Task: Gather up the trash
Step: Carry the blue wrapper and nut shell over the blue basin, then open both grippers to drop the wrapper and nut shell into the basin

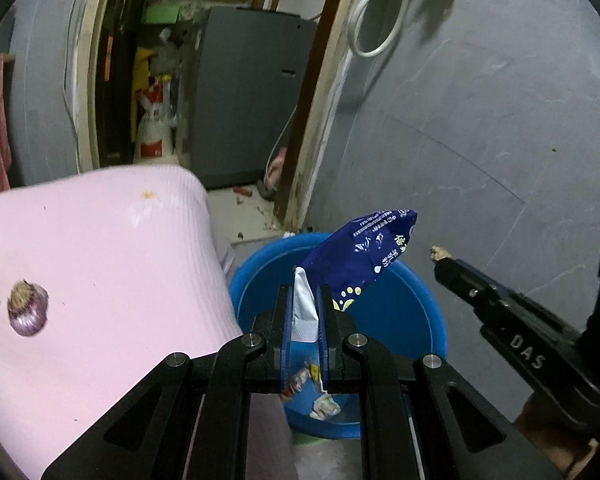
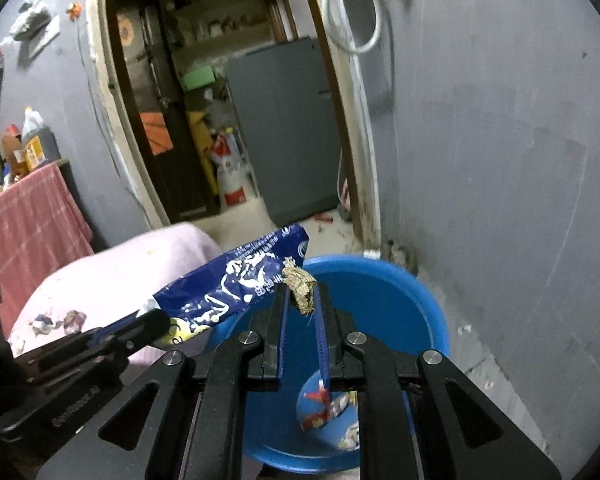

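left wrist view: left gripper [image 1: 305,296] clamps a blue wrapper [image 1: 360,256] above a blue basin [image 1: 428,312]
right gripper [image 2: 302,294]: pinches a brown scrap [image 2: 299,284]

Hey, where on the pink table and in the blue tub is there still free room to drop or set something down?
In the blue tub, the far side by the grey wall is bare; wrappers crowd its near bottom. On the pink table, the stretch between the onion and the far edge is bare; its left end holds scraps.

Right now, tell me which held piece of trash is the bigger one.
The blue snack wrapper in the left gripper: a long printed packet over the blue basin. The right gripper holds only a small brown crumpled scrap.
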Action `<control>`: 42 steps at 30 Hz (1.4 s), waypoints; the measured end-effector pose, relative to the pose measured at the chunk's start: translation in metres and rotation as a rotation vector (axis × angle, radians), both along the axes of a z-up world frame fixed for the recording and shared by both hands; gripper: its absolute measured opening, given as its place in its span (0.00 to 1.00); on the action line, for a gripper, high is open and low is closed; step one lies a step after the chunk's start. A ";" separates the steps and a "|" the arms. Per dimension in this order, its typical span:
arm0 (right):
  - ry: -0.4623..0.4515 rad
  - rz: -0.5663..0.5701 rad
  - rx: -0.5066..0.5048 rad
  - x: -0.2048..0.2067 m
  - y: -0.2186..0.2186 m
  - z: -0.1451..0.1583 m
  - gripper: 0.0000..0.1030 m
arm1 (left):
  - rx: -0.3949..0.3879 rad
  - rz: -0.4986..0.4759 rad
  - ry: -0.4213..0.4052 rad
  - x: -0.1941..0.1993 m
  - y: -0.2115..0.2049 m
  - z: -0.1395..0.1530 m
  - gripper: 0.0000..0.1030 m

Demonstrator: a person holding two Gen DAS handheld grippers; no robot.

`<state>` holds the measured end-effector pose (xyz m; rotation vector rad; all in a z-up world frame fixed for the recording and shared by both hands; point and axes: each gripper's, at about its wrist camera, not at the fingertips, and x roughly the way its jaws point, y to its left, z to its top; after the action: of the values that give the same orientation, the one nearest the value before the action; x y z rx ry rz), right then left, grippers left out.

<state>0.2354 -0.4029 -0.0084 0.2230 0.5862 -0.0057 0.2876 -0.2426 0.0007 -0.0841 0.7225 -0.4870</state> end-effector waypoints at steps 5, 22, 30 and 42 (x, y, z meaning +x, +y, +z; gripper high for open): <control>0.035 -0.008 0.040 0.005 -0.005 -0.008 0.11 | 0.033 -0.003 0.056 0.006 -0.003 -0.009 0.10; -0.067 -0.023 0.011 -0.003 0.000 0.012 0.27 | -0.018 0.068 -0.053 -0.012 0.034 0.013 0.36; -0.212 -0.024 0.004 -0.015 0.017 0.036 0.66 | -0.021 0.171 -0.191 -0.030 0.079 0.048 0.80; -0.496 0.075 -0.022 -0.040 0.080 0.073 1.00 | -0.018 0.345 -0.385 -0.065 0.161 0.088 0.97</control>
<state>0.1950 -0.3232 0.0647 0.1717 0.1001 0.1131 0.2223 -0.0820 0.0885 -0.1255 0.3156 -0.1700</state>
